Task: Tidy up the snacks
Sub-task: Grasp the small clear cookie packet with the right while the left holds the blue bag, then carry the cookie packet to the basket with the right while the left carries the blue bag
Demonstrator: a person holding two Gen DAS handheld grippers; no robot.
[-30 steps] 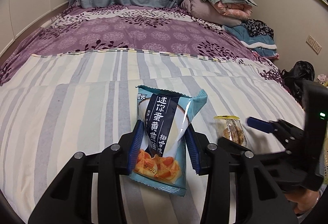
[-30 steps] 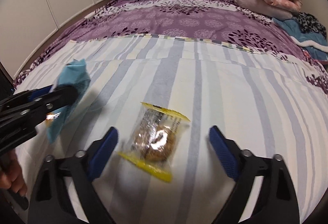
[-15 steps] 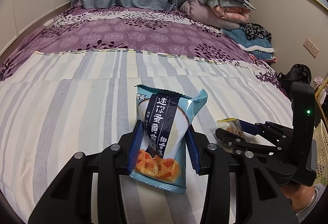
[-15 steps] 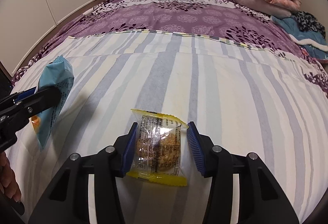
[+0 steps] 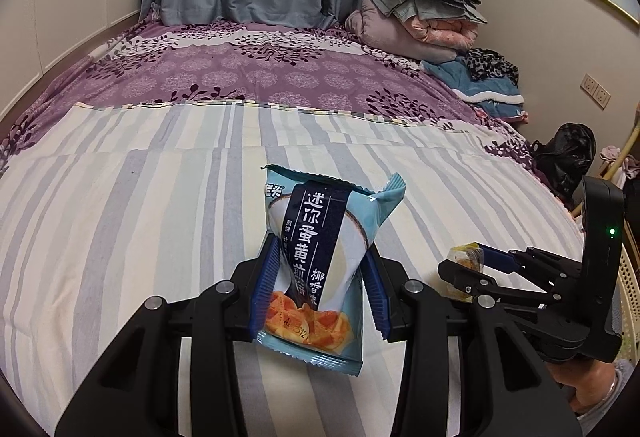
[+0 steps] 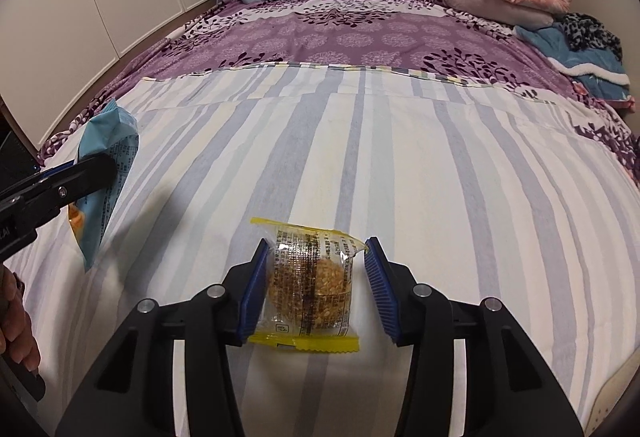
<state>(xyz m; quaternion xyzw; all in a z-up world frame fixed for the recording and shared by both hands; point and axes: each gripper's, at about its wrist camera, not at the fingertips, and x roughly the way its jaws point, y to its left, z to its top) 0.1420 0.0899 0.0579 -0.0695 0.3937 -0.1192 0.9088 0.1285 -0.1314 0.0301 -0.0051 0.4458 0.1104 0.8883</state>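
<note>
Snack position relative to each set of fingers governs the coming move, since both packets are already in hand. Taken from left to right:

Left gripper (image 5: 320, 289) — its blue pads clamp the lower half of the blue egg-yolk pancake packet (image 5: 320, 269), one pad on each side edge. The packet's long axis runs forward along the fingers, with the serrated top seal pointing away from the camera and the bottom seal hanging below the pads. The packet appears clear of the striped bedsheet (image 5: 120, 217), though the gap cannot be confirmed from this view.

Right gripper (image 6: 316, 289) — its jaws have just been closing, and the clear yellow-edged cookie packet (image 6: 310, 289) now sits between them. The left pad presses the wrapper; the right pad meets the wrapper's upper corner, with a small gap lower down. The packet's seals lie across the finger line at front and back, so the pads bear on its two plain side edges.

Both packets sit directly between their own fingers, so neither hand needs to reach. A pale mesh basket (image 5: 630, 301) shows at the far right edge of the left view, just beyond the right gripper — the right hand is judged the nearer one if that is the destination.
</note>
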